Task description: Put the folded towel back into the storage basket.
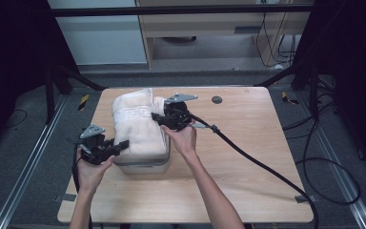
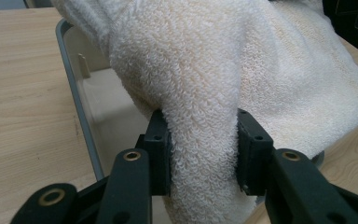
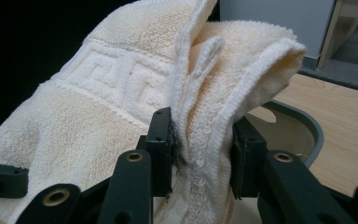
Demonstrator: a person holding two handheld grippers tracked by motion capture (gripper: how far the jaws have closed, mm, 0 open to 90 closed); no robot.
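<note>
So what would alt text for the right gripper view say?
Two black jaws of the right gripper pinch the folded edge of a cream towel with a key-pattern border. Behind it curves a grey tub's rim on a wooden table.

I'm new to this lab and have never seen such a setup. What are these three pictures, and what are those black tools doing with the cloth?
A person at a wooden table holds a hand-operated two-jaw gripper in each hand; no robot arm is involved. The high view looks down from above the person's side. The other two pictures come from small cameras riding on each gripper, looking along its black jaws. On the table stands a grey-rimmed plastic bin, with a folded cream towel draped over it. The left gripper is clamped on a thick fold of the towel, and the right gripper pinches its layered hemmed edge. A round dark spot also marks the tabletop.
</note>
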